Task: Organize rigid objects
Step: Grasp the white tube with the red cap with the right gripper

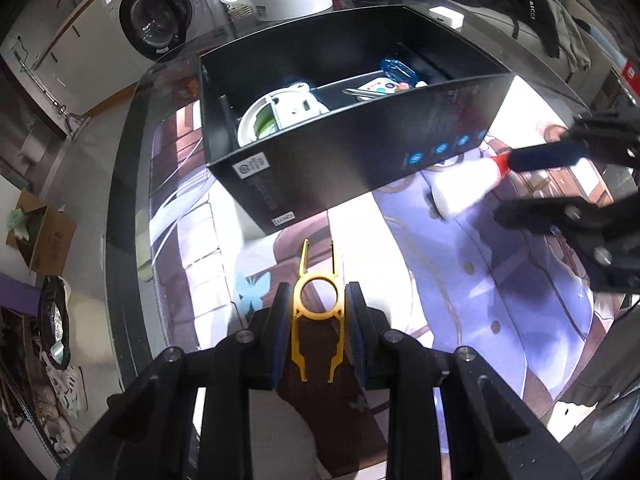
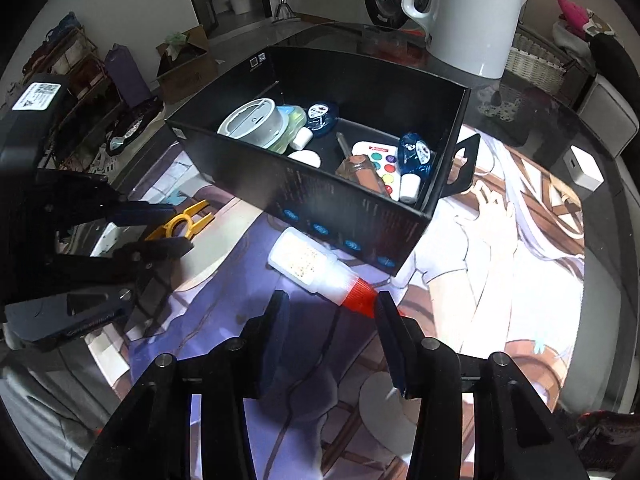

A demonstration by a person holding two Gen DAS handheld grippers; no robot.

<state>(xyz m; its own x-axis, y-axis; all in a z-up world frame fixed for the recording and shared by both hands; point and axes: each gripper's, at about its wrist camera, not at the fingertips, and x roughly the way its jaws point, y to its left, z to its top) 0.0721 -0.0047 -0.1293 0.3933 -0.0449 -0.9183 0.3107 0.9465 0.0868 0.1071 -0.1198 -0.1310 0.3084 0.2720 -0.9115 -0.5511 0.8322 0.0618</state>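
A black open box [image 1: 320, 160] stands on the printed mat and holds a white round case [image 2: 254, 122], blue packets [image 2: 416, 154], a white card with coloured dots [image 2: 380, 164] and small white pieces. A yellow plastic tool [image 1: 318, 304] lies flat on the mat between my left gripper's pads; the left gripper [image 1: 318, 308] is open around it, and it shows in the right wrist view [image 2: 186, 222]. A white glue bottle with a red cap [image 2: 316, 266] lies by the box front. My right gripper [image 2: 330, 308] is open, its right pad beside the red cap.
A white kettle [image 2: 464, 12] stands behind the box on the glass table. A small white cube [image 2: 582, 168] sits at the right. A washing machine [image 1: 156, 20], a cardboard box [image 1: 44, 236] and floor clutter lie beyond the table edge [image 1: 132, 184].
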